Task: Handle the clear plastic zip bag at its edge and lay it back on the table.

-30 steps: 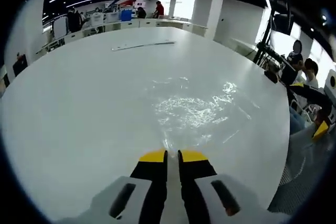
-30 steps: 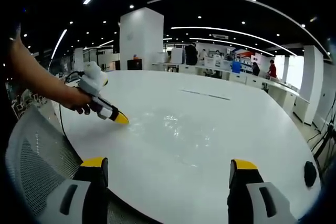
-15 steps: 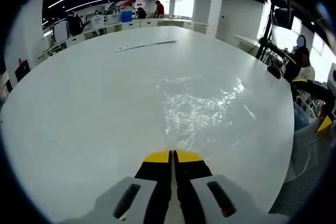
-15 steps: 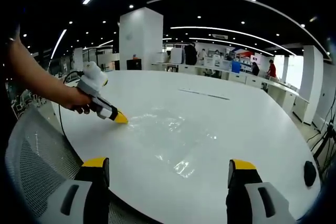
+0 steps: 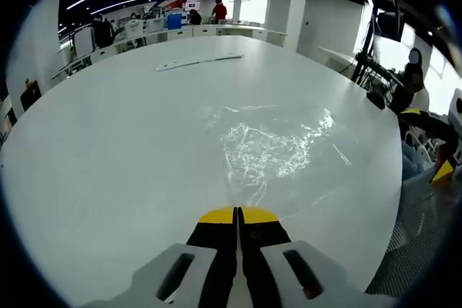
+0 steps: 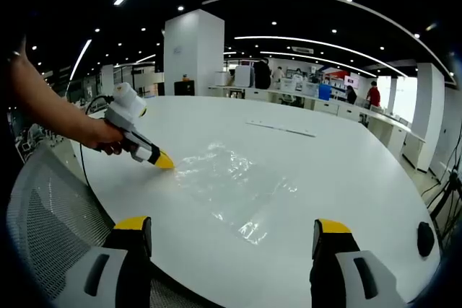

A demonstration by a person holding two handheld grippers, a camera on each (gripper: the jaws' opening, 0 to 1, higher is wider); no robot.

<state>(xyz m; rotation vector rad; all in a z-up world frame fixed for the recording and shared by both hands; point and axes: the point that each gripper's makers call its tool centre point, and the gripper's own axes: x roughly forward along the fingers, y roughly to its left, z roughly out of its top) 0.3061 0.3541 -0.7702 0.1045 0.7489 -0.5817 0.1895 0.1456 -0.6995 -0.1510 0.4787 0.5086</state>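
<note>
Left hand-held gripper point(image 5: 237, 216) pinches zip bag point(image 5: 271, 151) edge above table point(image 5: 108, 142)

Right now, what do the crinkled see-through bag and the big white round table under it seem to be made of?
The crinkled see-through bag looks like thin clear plastic film: the tabletop shows through it and its wrinkles catch bright glints. The big white round table seems a smooth hard top, perhaps laminate, with a soft sheen reflecting the ceiling lights. The left gripper, jaws shut, pinches the bag's edge.
</note>
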